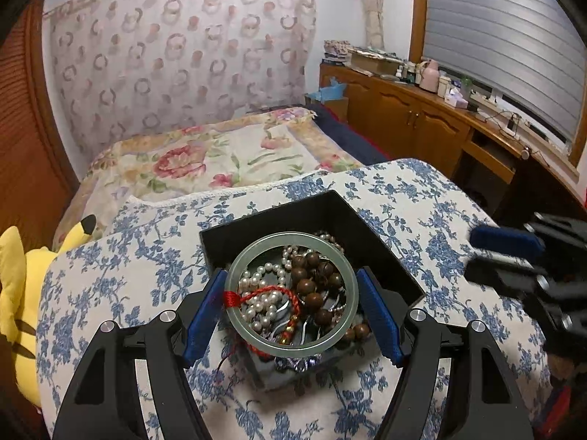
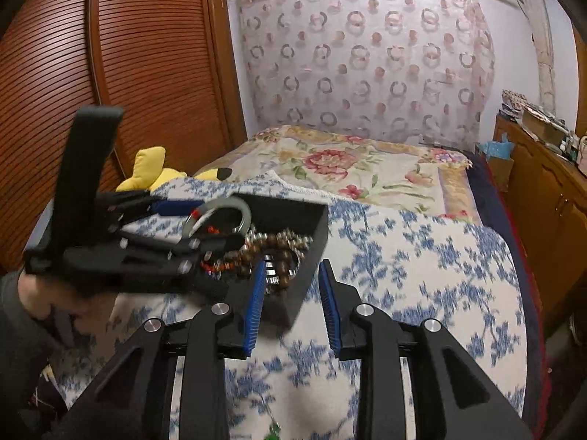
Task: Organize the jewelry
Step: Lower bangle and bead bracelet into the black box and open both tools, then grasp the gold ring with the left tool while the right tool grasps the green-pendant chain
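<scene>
I am pinching the bangle (image 1: pixel 291 295) flat across its width in my left claw (image 1: pixel 291 310), low centre of frame over the box (image 1: pixel 370 227), while my right claw (image 2: pixel 290 304) is hanging spread, seemingly straddling the box's near corner.
</scene>
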Motion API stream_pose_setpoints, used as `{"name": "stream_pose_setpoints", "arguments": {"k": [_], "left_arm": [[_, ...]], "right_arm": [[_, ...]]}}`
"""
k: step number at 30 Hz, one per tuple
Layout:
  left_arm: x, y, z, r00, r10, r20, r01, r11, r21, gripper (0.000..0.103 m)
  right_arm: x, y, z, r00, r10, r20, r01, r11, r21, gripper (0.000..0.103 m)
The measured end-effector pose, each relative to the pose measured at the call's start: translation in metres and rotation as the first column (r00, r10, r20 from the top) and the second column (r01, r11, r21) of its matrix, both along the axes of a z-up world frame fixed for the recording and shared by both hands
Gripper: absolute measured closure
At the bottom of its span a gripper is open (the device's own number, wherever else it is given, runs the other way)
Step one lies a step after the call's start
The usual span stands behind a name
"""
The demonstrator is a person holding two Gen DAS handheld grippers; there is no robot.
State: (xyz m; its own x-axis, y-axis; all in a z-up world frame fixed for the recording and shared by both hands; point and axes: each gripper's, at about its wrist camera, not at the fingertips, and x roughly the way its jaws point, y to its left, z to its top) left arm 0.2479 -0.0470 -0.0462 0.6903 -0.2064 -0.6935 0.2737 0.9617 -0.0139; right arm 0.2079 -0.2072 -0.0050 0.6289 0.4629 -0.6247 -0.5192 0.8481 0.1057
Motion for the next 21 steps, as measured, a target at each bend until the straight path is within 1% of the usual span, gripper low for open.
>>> {"name": "stream_pose_setpoints", "arguments": {"k": [4,9,11,14,16,18,21], "left_arm": [[0.007,-0.005,-0.006,1.0,0.002,-0.015,-0.001,1.0,0.017,0.034],[0.003,-0.005,-0.007,1.0,0.003,-0.01,-0.002,1.0,0.023,0.032],[0.0,-0.005,-0.006,1.0,0.002,-0.004,-0.002,1.0,0.023,0.026],[-0.013,-0.003,0.0,1.0,0.0,0.016,0.0,1.0,0.022,0.026],[-0.025,0.0,0.001,1.0,-0.006,0.026,0.005,1.0,0.017,0.026],[-0.039,0.002,0.0,1.0,-0.017,0.025,0.016,1.0,0.006,0.026],[-0.058,0.003,-0.002,0.999,-0.027,0.029,0.026,1.0,0.011,0.026]], "right_arm": [[-0.014,-0.011,-0.011,1.0,0.011,-0.023,-0.011,1.0,-0.008,0.071],[-0.034,-0.014,-0.029,0.998,0.032,-0.047,-0.034,0.998,-0.054,0.071],[-0.04,-0.017,-0.035,0.997,0.037,-0.062,-0.041,0.997,-0.061,0.071],[-0.054,-0.02,-0.045,0.995,0.046,-0.086,-0.053,0.995,-0.079,0.071],[-0.063,-0.021,-0.056,0.992,0.05,-0.119,-0.061,0.994,-0.087,0.071],[-0.069,-0.019,-0.062,0.99,0.051,-0.131,-0.064,0.993,-0.102,0.071],[-0.075,-0.017,-0.069,0.989,0.052,-0.14,-0.07,0.99,-0.123,0.071]]}}
